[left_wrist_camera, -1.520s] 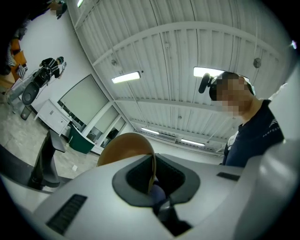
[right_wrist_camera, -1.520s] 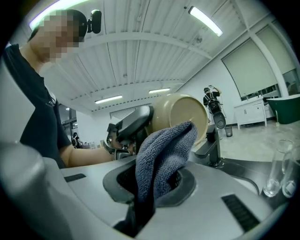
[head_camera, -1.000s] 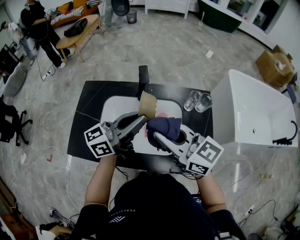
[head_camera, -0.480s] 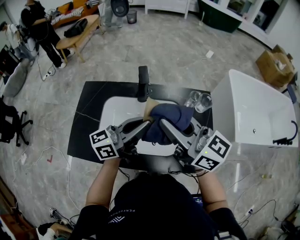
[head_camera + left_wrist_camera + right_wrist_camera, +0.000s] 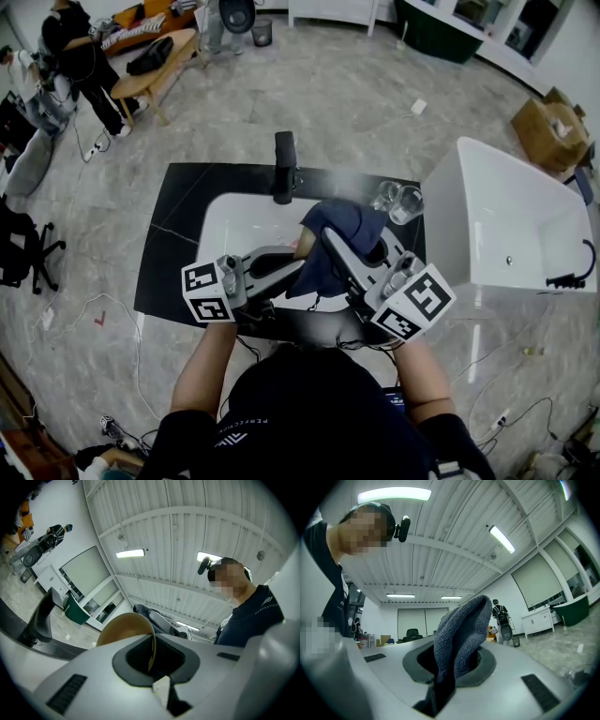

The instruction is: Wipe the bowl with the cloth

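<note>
The tan bowl [image 5: 123, 629] is held over the sink, its thin rim pinched between the jaws of my left gripper [image 5: 152, 660]. In the head view only a sliver of the bowl [image 5: 301, 247] shows beside the left gripper [image 5: 298, 261], because the cloth covers it. The dark blue cloth [image 5: 342, 230] is draped over the bowl. My right gripper [image 5: 330, 242] is shut on the cloth. In the right gripper view the cloth [image 5: 461, 630] rises in a fold out of the right gripper [image 5: 449, 670].
A black faucet [image 5: 284, 164] stands behind the white sink basin [image 5: 230, 220], which is set in a black counter [image 5: 178, 244]. Two clear glasses [image 5: 398, 200] sit at the counter's back right. A white bathtub [image 5: 506, 220] stands to the right. People stand far back left [image 5: 75, 56].
The right gripper has carried the cloth up and away from me onto the bowl, which is now almost hidden. The left gripper has shifted the bowl slightly right.
</note>
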